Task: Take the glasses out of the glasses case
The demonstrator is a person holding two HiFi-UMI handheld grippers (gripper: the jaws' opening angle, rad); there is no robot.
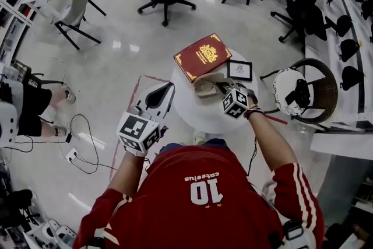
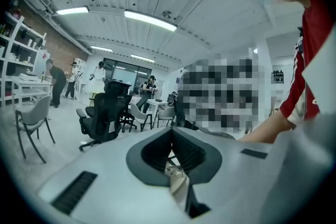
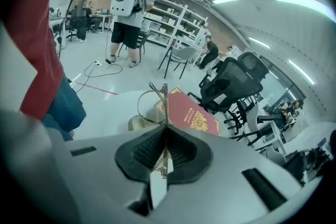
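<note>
Right tongs (image 3: 166, 132) pinch thin, round wire-rimmed glasses (image 3: 151, 105) near the smooth beige glasses case (image 1: 205, 88) on the round white worktop (image 1: 192, 116). A red gilt book (image 1: 201, 56) lies at the case's 12 o'clock. Left tongs (image 2: 172, 134) are closed on nothing.

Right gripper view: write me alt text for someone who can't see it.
The right tool is shut on a pair of thin metal-framed glasses, holding them over a white table. Just beyond them on the table lie a beige case and a red book with a gold emblem.

Head view looks steeply down, sharing the red book (image 1: 202, 56) with right gripper view.
</note>
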